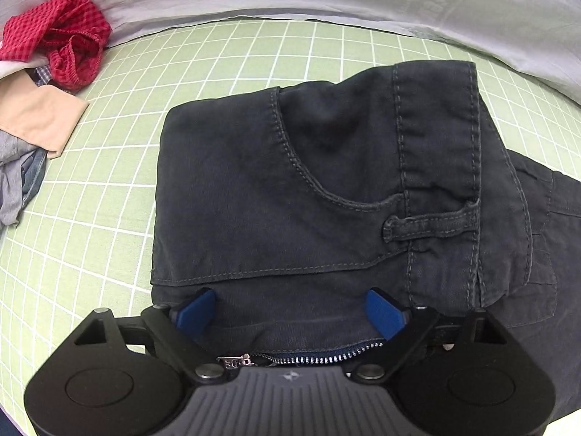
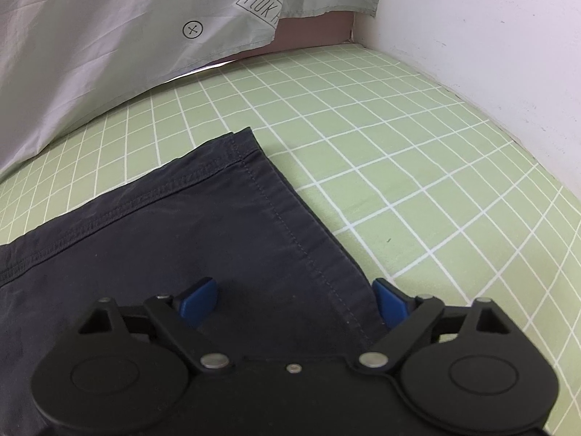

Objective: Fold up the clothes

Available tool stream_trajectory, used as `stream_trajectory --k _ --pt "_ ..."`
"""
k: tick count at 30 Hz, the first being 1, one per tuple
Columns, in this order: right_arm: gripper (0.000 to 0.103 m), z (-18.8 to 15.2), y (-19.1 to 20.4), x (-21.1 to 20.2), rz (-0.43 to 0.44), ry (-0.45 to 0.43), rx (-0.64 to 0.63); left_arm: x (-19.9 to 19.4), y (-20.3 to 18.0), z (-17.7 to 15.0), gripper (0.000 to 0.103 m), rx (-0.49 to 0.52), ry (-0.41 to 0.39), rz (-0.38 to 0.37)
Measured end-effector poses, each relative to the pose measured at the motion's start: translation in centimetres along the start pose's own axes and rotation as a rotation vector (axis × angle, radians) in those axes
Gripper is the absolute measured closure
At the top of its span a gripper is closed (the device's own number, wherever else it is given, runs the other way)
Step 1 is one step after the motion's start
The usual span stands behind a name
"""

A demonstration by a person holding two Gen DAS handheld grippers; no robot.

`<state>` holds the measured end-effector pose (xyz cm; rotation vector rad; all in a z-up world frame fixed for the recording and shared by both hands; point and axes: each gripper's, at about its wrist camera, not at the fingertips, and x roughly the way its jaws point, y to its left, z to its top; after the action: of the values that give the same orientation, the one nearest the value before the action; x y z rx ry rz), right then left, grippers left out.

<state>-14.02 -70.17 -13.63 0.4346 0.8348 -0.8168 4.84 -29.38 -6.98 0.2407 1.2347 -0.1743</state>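
Observation:
Dark navy trousers lie on a green grid-patterned sheet, the waist end folded over, with pocket seam, belt loop and open zipper showing. My left gripper is open, its blue fingers spread over the fabric just above the zipper. In the right wrist view the trouser leg lies flat with its hem running diagonally. My right gripper is open, straddling the hem edge: one finger over the cloth, the other over the sheet.
A pile of other clothes lies at the left: a red checked garment, a beige piece, grey and denim pieces. A pale grey printed sheet lies along the back. A white wall borders the right.

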Motion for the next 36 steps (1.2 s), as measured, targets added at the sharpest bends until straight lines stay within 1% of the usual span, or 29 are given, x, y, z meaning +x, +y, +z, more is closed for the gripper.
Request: stream_trajectory --k 1,2,4,5,6,8,9,14,16,19,22,26,30,33,35,36 --pt "0.033 0.0 0.2 -0.2 0.010 0.000 -0.014 0.0 0.0 -0.1 0.011 0.000 -0.004 0.001" --pt "0.040 0.1 0.4 -0.5 0.017 -0.003 -0.026 0.1 0.1 -0.1 0.010 0.000 -0.009 -0.001" --pt "0.081 0.2 0.8 -0.9 0.031 -0.004 -0.044 0.1 0.4 -0.2 0.009 -0.006 -0.010 -0.011" --pt "0.086 0.2 1.2 -1.1 0.015 0.001 -0.059 0.1 0.6 -0.2 0.008 -0.011 -0.010 -0.018" --pt "0.087 0.2 1.6 -1.2 -0.002 0.006 -0.076 0.1 0.7 -0.2 0.008 -0.013 -0.010 -0.026" --pt "0.089 0.2 2.9 -1.6 -0.055 0.003 -0.149 0.0 1.0 -0.3 0.008 -0.012 -0.018 -0.040" --pt "0.089 0.2 3.3 -1.9 -0.063 -0.002 -0.167 -0.1 1.2 -0.4 0.008 -0.011 -0.023 -0.047" --pt "0.090 0.8 5.2 -5.3 -0.036 -0.068 -0.154 -1.1 2.1 -0.8 0.008 -0.031 -0.051 -0.103" --pt "0.090 1.0 6.0 -6.9 -0.012 -0.097 -0.147 -1.8 2.7 -1.0 0.008 -0.057 -0.068 -0.149" --pt "0.090 0.9 7.9 -9.9 0.027 -0.149 -0.141 -3.0 3.6 -1.2 0.008 -0.069 -0.097 -0.189" --pt "0.090 0.3 10.3 -12.6 0.082 -0.196 -0.148 -4.2 3.8 -1.0 0.008 -0.047 -0.133 -0.192" --pt "0.090 -1.5 14.3 -15.3 0.159 -0.229 -0.159 -5.3 5.3 -1.3 0.008 -0.021 -0.157 -0.164" --pt "0.090 -3.7 19.2 -16.9 0.249 -0.222 -0.176 -5.5 7.5 -2.2 0.008 0.003 -0.153 -0.155" --pt "0.090 -5.9 23.7 -17.3 0.310 -0.196 -0.217 -4.1 9.5 -1.9 0.008 0.009 -0.129 -0.142" --pt "0.090 -7.5 26.4 -16.9 0.331 -0.159 -0.239 -2.9 10.6 -1.6 0.008 0.012 -0.113 -0.135" --pt "0.090 -8.7 27.8 -16.5 0.326 -0.134 -0.263 -2.6 11.1 -1.6 0.008 0.007 -0.103 -0.134"
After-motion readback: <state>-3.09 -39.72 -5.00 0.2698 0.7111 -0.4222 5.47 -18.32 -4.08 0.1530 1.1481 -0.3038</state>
